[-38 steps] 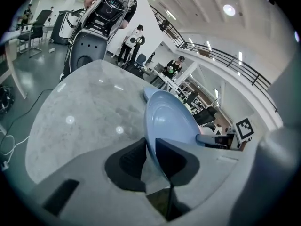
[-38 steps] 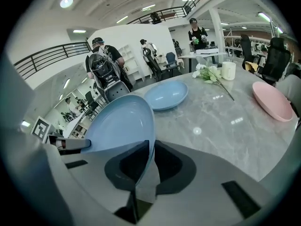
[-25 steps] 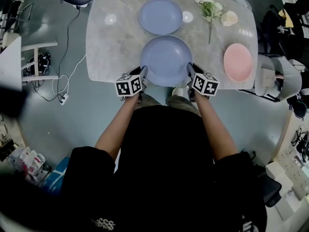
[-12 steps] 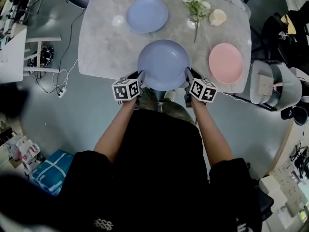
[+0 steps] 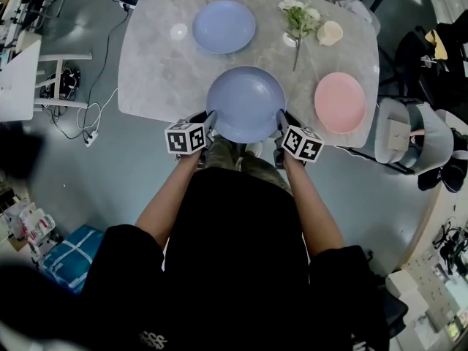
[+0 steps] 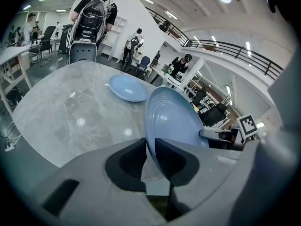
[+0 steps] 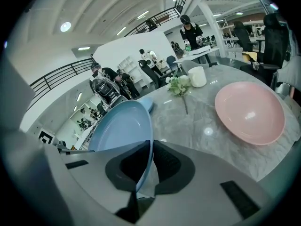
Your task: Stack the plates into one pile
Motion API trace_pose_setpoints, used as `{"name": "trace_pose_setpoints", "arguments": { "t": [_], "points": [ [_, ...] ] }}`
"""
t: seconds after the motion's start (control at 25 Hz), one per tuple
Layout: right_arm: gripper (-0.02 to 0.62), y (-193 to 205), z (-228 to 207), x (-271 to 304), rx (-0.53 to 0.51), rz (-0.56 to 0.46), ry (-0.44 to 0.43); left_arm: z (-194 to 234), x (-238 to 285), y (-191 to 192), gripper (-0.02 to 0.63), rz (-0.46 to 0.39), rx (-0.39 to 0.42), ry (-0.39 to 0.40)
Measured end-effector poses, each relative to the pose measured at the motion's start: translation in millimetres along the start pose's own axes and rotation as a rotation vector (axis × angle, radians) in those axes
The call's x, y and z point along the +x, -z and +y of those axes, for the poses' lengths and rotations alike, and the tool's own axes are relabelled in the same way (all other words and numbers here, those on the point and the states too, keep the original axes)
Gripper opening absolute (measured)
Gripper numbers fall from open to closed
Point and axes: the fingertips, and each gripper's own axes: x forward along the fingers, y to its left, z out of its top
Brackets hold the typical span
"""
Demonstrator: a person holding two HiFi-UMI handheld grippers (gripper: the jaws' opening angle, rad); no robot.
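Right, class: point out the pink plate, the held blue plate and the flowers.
pink plate (image 5: 340,102): head view, centre of its well.
held blue plate (image 5: 246,103): head view, centre of its well.
flowers (image 5: 300,12): head view, on the white blooms.

Both forearms reach forward; left gripper (image 5: 210,116) and right gripper (image 5: 280,115) angle downward, jaws clamped on the blue plate (image 5: 246,102) rim.

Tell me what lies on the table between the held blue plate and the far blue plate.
Nothing: in the head view, only a bare stretch of the marble table separates the held blue plate from the far blue plate.
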Motion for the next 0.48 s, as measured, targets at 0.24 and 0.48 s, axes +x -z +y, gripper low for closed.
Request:
{"name": "trace_pose_setpoints", "arguments": {
  "t": [0.24,0.48],
  "points": [
    [0.029,-15,16,11,-0.027,0.001,0.008,12,-3,-16,0.067,-0.001,-0.006,-0.001],
    [0.028,-32,36,28,-0.023,-0.030,0.002,31,-8,-40,0.067,-0.020,0.031,-0.056]
  ]
}}
